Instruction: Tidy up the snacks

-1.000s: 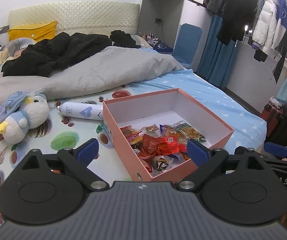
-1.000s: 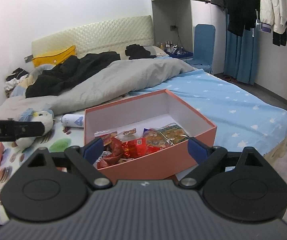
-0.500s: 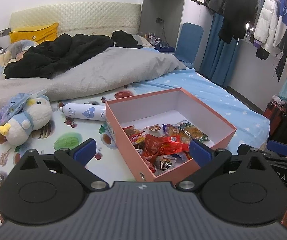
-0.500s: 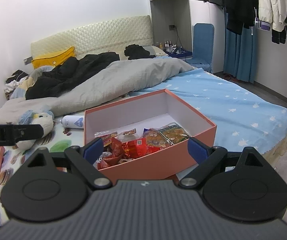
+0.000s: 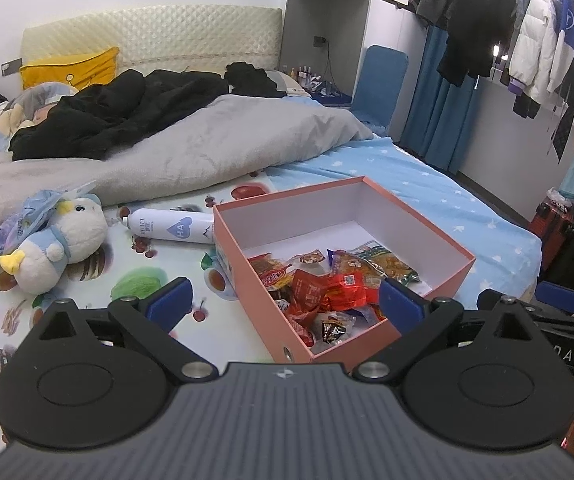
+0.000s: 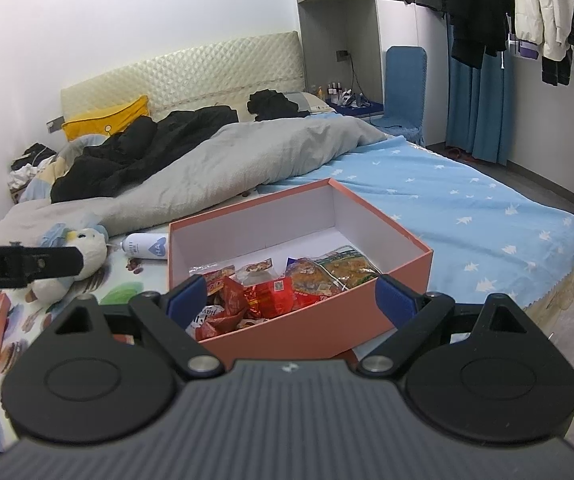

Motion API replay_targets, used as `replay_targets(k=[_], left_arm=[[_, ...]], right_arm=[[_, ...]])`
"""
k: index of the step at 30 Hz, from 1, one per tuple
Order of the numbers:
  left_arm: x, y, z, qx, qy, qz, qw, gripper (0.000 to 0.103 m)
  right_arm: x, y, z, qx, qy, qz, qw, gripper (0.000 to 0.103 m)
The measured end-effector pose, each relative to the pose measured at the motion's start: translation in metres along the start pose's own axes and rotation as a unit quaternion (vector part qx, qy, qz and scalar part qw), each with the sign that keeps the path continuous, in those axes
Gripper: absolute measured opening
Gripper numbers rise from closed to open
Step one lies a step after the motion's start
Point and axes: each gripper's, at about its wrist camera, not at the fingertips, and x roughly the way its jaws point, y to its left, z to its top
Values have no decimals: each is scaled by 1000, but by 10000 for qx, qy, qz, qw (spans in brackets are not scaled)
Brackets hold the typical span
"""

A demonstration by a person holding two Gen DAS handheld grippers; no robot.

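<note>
Salmon-pink card, white inside: that's the open box [image 5: 387, 330] on the bed, sitting right ahead of both tools. Writing first: the white spray can [image 5: 171, 230] lying beyond the left gripper [image 5: 285, 303], touching the box's far-left wall, carries a blue heart with "HA" and small grey lettering too fine to read. The arm poking in from the left of the right wrist view reads "bot.AI" (cut off at the frame edge), and the bar at the right of the left wrist view shows "DAS".

Now the snacks [image 5: 327, 292]: crinkled red wrappers, one with a QR code, a dark packet with white print, and a bigger clear bag of orange-yellow pieces [image 6: 337, 268], all heaped in the near end of the box, between and just past the blue fingertips [image 5: 169, 299]. The far end of the box is bare white.

Left gripper: jaws spread wide, nothing in them. Right gripper [image 6: 289, 295]: same story, fingers well apart, holding nothing, the box's near wall below them.

A plush duck [image 5: 61, 242] lies off to the left.
</note>
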Motion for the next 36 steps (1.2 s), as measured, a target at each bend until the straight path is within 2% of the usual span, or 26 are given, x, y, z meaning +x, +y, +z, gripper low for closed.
replay_targets(k=[36], left_arm=[[-4, -1, 1, 15, -39, 33, 10000, 101]], right_arm=[[-4, 3, 2, 17, -52, 4, 10000, 93]])
